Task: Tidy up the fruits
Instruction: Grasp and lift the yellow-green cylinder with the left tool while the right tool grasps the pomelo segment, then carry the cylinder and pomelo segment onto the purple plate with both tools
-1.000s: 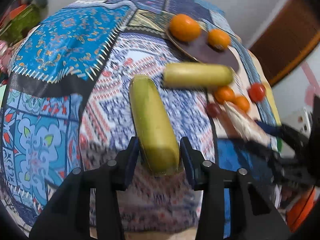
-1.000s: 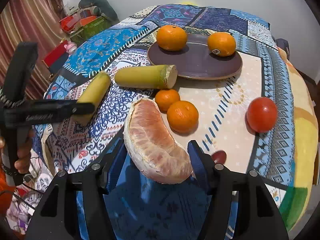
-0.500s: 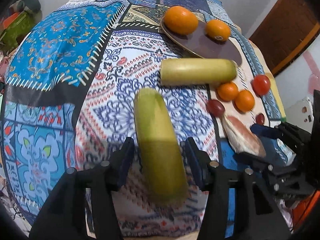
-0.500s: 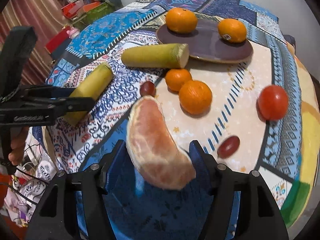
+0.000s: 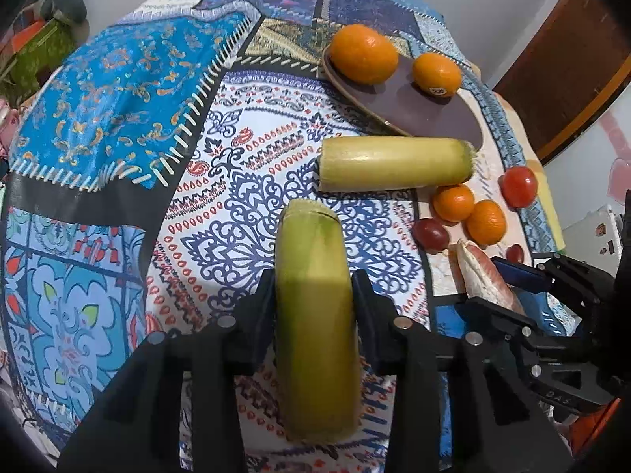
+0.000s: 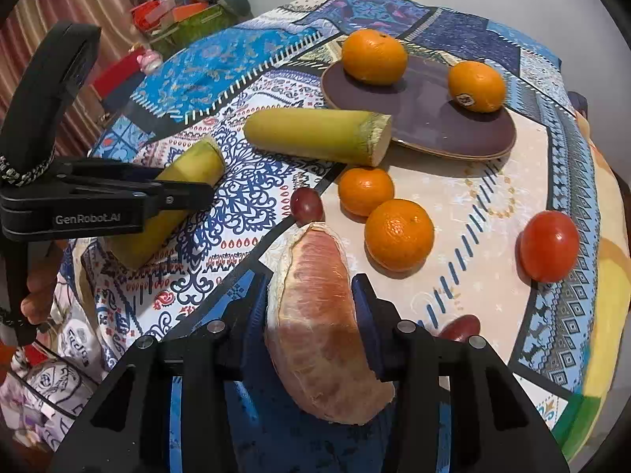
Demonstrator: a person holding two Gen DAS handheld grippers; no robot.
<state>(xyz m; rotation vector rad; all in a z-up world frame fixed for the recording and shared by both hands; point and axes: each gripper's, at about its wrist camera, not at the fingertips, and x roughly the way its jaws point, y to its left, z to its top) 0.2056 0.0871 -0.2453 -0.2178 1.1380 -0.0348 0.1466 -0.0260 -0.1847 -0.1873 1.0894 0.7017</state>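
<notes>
My left gripper (image 5: 313,295) is shut on a yellow-green sugarcane piece (image 5: 313,315) and holds it above the patterned tablecloth; it also shows in the right wrist view (image 6: 189,165). My right gripper (image 6: 311,307) is shut on a peeled pink pomelo segment (image 6: 319,327), held above the cloth's near edge. A second sugarcane piece (image 6: 315,134) lies beside the dark brown plate (image 6: 430,118), which holds two oranges (image 6: 374,56). Two small tangerines (image 6: 398,232), a tomato (image 6: 549,245) and two red grapes (image 6: 307,203) lie on the cloth.
The round table under the blue patterned cloth (image 5: 118,90) drops off at its near edge. Boxes and clutter (image 6: 177,12) stand beyond the table's far left. A brown door (image 5: 568,59) is at the right.
Both grippers have lifted their loads off the cloth and pulled back slightly. The sugarcane piece and the pomelo segment stay gripped throughout.
</notes>
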